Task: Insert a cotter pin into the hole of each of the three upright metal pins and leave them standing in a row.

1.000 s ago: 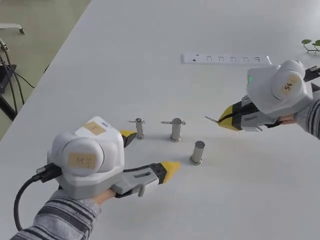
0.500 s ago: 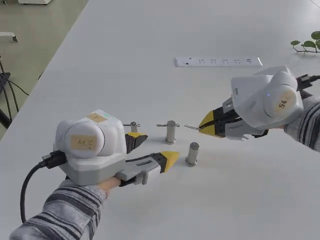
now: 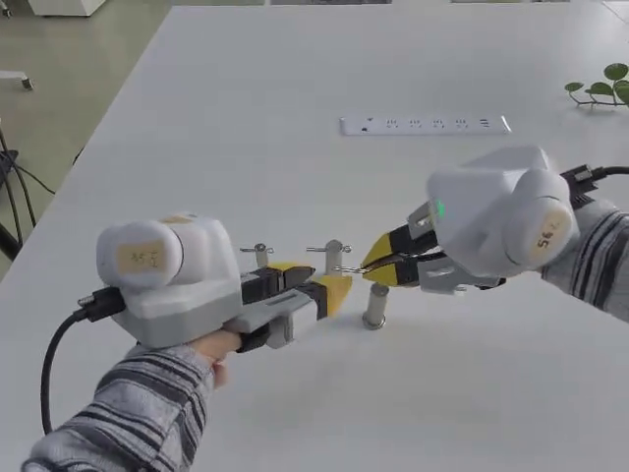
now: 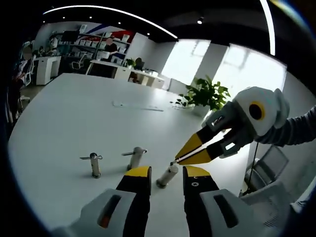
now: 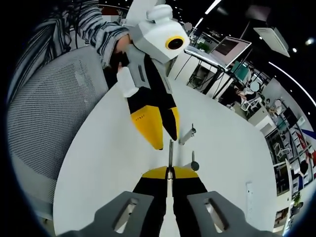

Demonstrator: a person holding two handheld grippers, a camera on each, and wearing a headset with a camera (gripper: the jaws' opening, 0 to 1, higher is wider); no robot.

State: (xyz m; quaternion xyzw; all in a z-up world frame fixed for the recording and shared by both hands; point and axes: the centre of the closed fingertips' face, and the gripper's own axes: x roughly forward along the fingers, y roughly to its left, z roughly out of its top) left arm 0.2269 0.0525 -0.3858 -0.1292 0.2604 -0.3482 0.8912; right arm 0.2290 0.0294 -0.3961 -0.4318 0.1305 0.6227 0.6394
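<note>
Right gripper view: cotter pin (image 5: 170,153) between the closed jaws, tip ahead.

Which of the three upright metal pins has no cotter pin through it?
The rightmost pin, the one standing nearest the person. Its top is bare, while the left pin and middle pin have cotter pins through them.

stickers (image 3: 145,259) — digits too blurred to read
</note>
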